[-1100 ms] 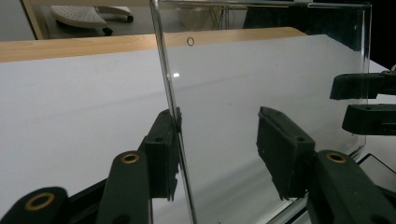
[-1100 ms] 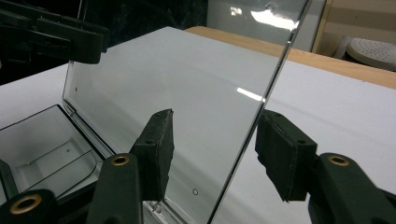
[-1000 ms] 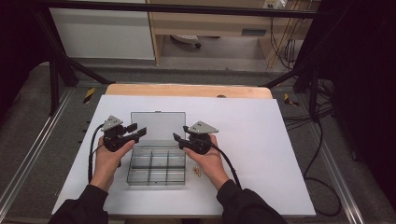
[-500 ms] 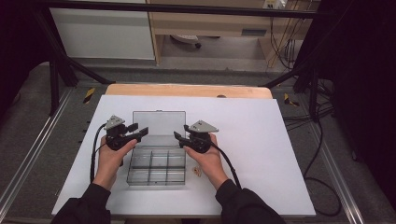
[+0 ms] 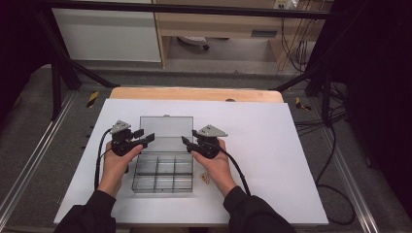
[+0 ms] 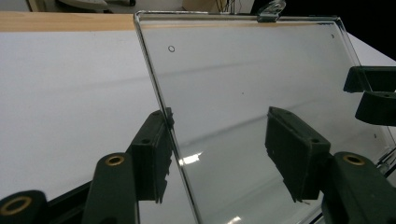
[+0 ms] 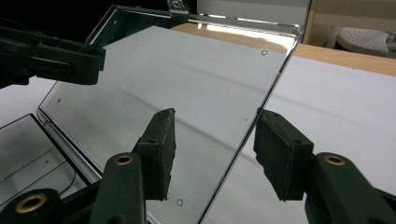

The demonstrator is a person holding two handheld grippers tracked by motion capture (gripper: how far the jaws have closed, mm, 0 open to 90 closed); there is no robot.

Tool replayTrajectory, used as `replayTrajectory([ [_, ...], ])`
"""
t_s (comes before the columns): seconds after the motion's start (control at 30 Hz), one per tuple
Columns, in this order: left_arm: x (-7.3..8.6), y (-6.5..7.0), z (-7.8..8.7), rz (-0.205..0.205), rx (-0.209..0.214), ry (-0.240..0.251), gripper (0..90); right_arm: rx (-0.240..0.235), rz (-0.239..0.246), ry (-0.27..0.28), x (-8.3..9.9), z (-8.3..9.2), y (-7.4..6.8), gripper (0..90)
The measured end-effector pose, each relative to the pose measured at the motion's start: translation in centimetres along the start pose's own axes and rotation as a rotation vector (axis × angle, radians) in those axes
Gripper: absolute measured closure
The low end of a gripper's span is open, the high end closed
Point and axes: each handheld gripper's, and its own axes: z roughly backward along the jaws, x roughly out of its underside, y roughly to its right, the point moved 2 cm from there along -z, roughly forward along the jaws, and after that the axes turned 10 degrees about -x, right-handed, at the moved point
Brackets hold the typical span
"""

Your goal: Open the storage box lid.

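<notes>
A clear plastic compartment box (image 5: 163, 172) lies on the white table with its lid (image 5: 166, 127) swung open toward the far side. My left gripper (image 5: 147, 134) is at the lid's left edge. Its jaws have just been opening and stand apart, with the lid's edge (image 6: 161, 107) between them, close to the left pad. My right gripper (image 5: 189, 136) straddles the lid's right edge (image 7: 261, 102), open, its pads off the plastic. In the right gripper view the left gripper (image 7: 56, 56) shows beyond the lid. The right gripper (image 6: 373, 93) shows at the far edge in the left gripper view.
A small tan piece (image 5: 205, 177) lies on the white sheet (image 5: 272, 145) beside the box, near the right hand. A wooden strip (image 5: 194, 93) borders the table's far edge. Cables (image 5: 335, 194) hang off the right side.
The left gripper's jaws stand a little wider around the lid's edge. Both hands have hardly moved.
</notes>
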Motion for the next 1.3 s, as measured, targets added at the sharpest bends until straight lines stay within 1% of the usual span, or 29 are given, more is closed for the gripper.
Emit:
replayTrajectory([
  [0.23, 0.07, -0.03, -0.11, 0.004, 0.002, -0.007, 41.6, -0.006, -0.009, -0.003, 0.07, -0.02, 0.17, 49.1],
  [0.57, 0.26, -0.15, -0.23, 0.01, 0.01, -0.023, 41.0, -0.016, -0.037, -0.009, 0.21, -0.11, 0.29, 48.5],
  [0.73, 0.36, -0.19, -0.26, 0.02, 0.014, -0.026, 41.2, -0.021, -0.051, -0.012, 0.26, -0.15, 0.36, 48.3],
  [1.23, 0.72, -0.4, -0.46, 0.028, 0.013, -0.05, 40.7, -0.021, -0.075, -0.028, 0.49, -0.22, 0.67, 46.7],
  [1.3, 0.78, -0.42, -0.51, 0.036, 0.012, -0.056, 40.6, -0.018, -0.075, -0.033, 0.55, -0.23, 0.72, 46.7],
])
